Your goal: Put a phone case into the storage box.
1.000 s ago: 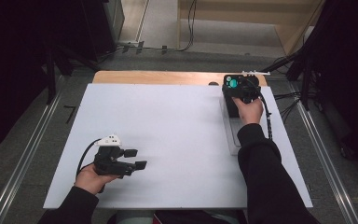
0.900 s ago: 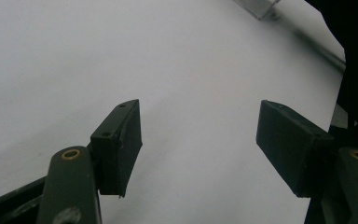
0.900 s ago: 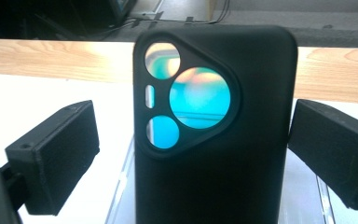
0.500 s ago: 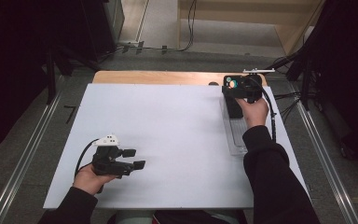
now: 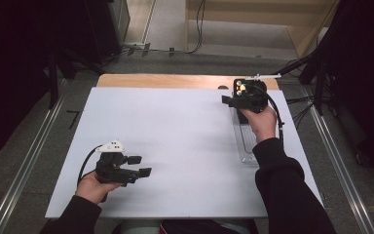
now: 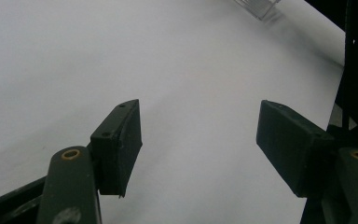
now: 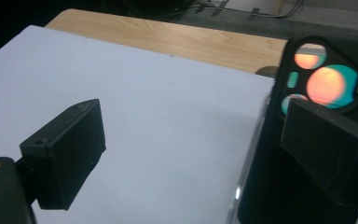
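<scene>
A black phone (image 5: 243, 88) lies at the far right of the white board (image 5: 175, 136), its camera lenses glowing orange and teal (image 7: 326, 79). It sits at the far end of a clear case (image 5: 243, 144), whose edge runs along the phone's side (image 7: 242, 186). My right gripper (image 5: 229, 100) hovers at the phone with its jaws pointing left. The right gripper (image 7: 191, 140) is open, one jaw in front of the phone and the other over bare board. My left gripper (image 5: 142, 165) rests near the front left, open, and the left gripper (image 6: 198, 140) has nothing between its jaws.
A wooden table edge (image 5: 175, 80) shows beyond the board's far side. Metal rails and cables run along the floor on both sides. The clear case's near corner (image 6: 258, 5) appears far off in the left gripper view.
The right hand has lifted its gripper a little and shifted it, uncovering more of the clear case. The left hand and its gripper have stayed put.
</scene>
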A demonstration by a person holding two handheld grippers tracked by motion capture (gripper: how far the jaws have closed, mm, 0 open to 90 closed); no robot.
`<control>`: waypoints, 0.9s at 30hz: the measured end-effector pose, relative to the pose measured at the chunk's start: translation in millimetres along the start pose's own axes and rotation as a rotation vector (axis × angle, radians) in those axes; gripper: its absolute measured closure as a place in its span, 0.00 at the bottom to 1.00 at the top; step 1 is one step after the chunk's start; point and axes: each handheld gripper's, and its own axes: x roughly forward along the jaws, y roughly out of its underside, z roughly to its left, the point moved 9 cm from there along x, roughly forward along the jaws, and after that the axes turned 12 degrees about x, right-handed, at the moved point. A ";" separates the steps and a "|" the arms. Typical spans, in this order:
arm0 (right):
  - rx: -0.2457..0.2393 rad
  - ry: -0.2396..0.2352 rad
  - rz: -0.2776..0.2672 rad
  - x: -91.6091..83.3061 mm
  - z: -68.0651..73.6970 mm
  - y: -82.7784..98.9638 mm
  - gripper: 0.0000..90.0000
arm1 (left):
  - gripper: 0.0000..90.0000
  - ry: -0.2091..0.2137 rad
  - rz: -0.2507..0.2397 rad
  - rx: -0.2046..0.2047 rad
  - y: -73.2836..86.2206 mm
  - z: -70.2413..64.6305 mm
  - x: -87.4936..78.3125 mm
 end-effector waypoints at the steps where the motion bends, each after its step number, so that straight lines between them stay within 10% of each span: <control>1: -0.006 -0.008 0.003 -0.2 2.6 1.0 0.06 | 0.35 0.000 -0.001 -0.001 0.0 -0.1 0.0; 27: -0.118 -0.184 0.109 -7.0 43.6 43.7 0.25 | 0.35 0.010 -0.011 0.002 -1.3 -0.4 -3.3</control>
